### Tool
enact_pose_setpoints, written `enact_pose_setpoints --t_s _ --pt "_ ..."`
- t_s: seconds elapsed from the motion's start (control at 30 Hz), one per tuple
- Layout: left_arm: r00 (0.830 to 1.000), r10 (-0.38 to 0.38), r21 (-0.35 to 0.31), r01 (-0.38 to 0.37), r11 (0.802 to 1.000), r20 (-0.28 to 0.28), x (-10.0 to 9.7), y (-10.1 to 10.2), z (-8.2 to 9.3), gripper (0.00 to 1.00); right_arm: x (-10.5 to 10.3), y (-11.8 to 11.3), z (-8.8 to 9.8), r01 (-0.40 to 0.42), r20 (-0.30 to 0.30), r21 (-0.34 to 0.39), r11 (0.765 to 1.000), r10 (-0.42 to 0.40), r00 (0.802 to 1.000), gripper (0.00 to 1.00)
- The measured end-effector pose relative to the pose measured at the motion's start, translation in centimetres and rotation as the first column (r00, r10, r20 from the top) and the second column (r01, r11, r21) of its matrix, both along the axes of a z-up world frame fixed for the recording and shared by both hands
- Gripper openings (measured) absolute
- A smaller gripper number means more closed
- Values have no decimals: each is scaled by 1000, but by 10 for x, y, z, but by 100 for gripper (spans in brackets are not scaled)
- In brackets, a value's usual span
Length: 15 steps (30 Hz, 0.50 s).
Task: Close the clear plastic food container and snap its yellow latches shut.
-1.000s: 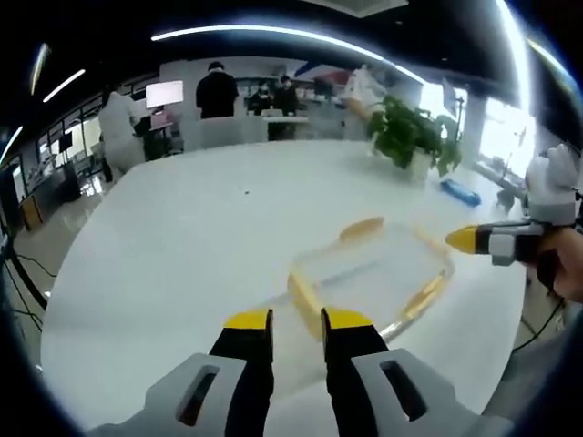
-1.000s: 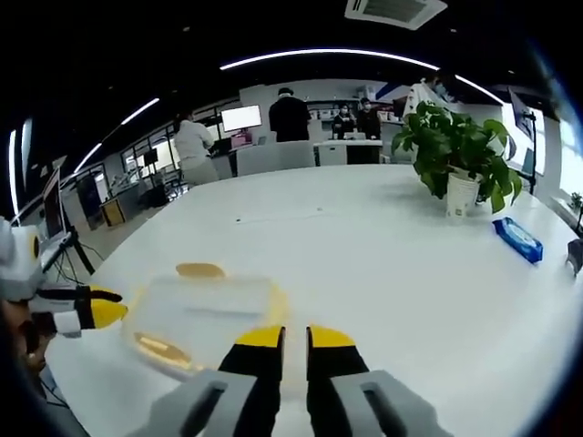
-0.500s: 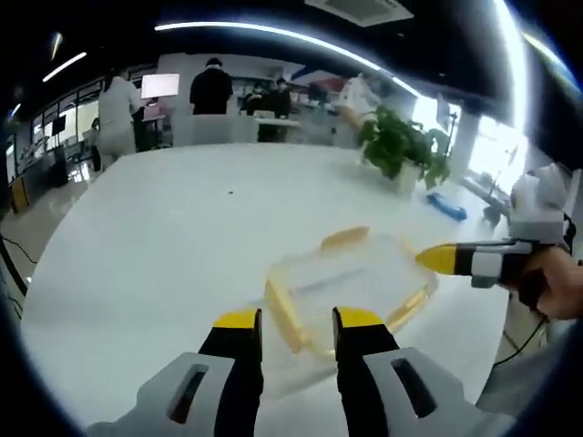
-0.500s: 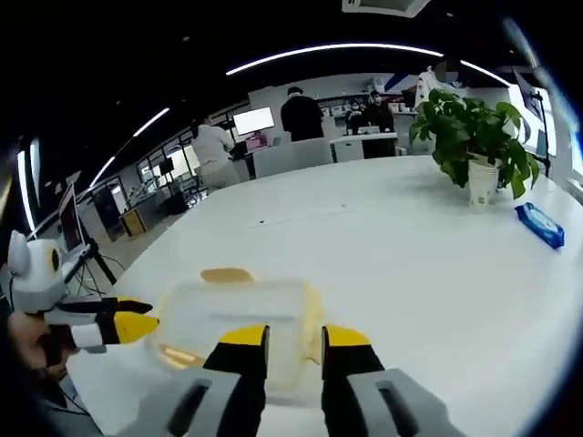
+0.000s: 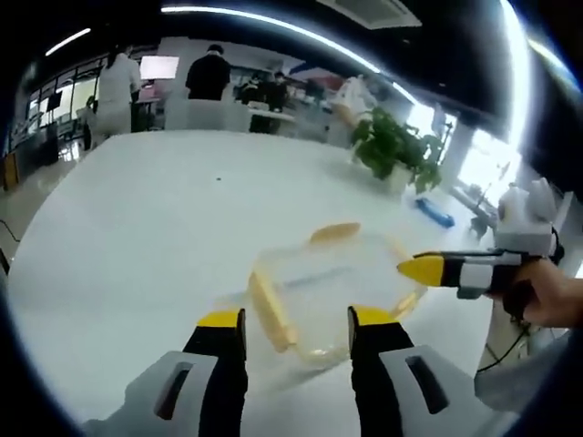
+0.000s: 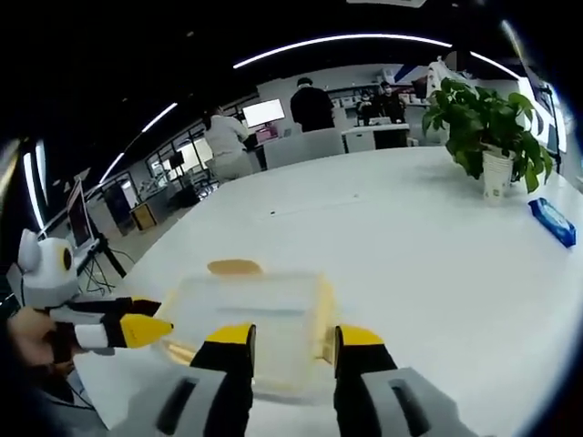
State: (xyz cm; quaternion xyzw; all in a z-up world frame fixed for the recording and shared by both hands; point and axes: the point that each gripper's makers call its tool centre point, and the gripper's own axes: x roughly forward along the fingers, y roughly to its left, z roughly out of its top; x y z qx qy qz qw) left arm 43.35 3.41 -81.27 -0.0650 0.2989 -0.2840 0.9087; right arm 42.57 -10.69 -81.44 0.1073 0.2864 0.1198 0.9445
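Low in both frames, the left gripper [image 5: 291, 320] and right gripper [image 6: 293, 337] bracket the container [image 5: 332, 296] with jaws wide, seemingly lining up on its yellow latches [image 5: 271, 310].

No writing can be read anywhere; the lit wall screen [image 6: 264, 112] beyond the counter's far edge is too blurred for words.

container: clear rectangular plastic food container [image 5: 332, 291] [image 6: 250, 314], shallow, lid lying on top
place: flat on the white counter [image 5: 137, 218] [image 6: 410, 237], near its edge
near latch: long yellow plastic latch [image 5: 271, 311] along one side, standing out from the wall
far latch: rounded yellow latch [image 5: 334, 232] [image 6: 234, 268] flipped outward, flat on the counter
other latches: yellow strip [image 6: 323, 305] along another side, blurred
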Motion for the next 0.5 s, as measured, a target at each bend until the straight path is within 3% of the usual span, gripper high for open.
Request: enact_pose_setpoints --t_s 0.5 --pt "999 26 -79 -29 996 -39 2 -4 -4 41 6 3 -3 5 -21 43 999 -5 1000 36"
